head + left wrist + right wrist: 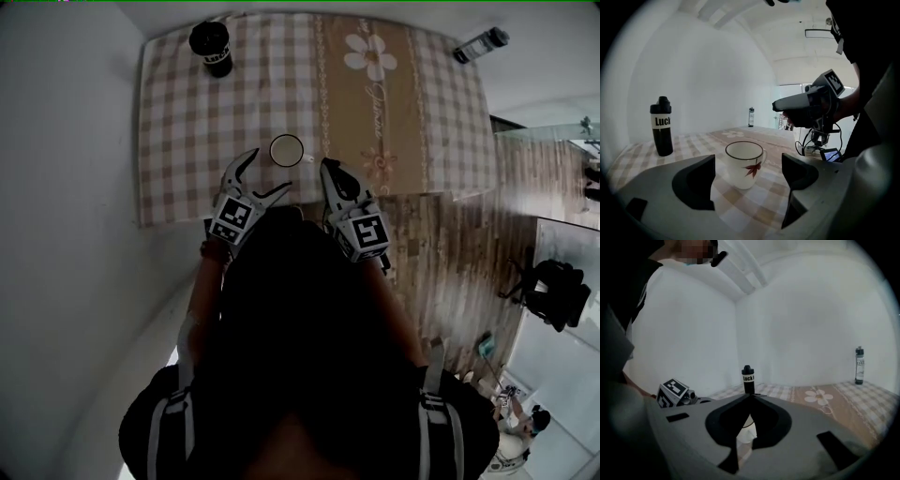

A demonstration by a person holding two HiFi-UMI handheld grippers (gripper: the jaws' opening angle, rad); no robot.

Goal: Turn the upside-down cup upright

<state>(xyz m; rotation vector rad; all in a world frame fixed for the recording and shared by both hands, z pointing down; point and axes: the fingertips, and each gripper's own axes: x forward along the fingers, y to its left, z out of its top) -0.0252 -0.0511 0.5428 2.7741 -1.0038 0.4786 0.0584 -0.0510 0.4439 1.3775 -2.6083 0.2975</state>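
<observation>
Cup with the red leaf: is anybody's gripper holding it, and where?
Nothing is held. The cup stands upright on the tablecloth, untouched, in front of the left gripper's wide-open jaws. The right gripper is shut with nothing in it.

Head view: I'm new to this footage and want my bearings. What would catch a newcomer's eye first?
A white cup with a red leaf stands upright near the front edge of the checked tablecloth. The left gripper gapes wide just short of it without touching, while the right gripper beside it is shut and empty. A black bottle stands at the far left corner.
</observation>
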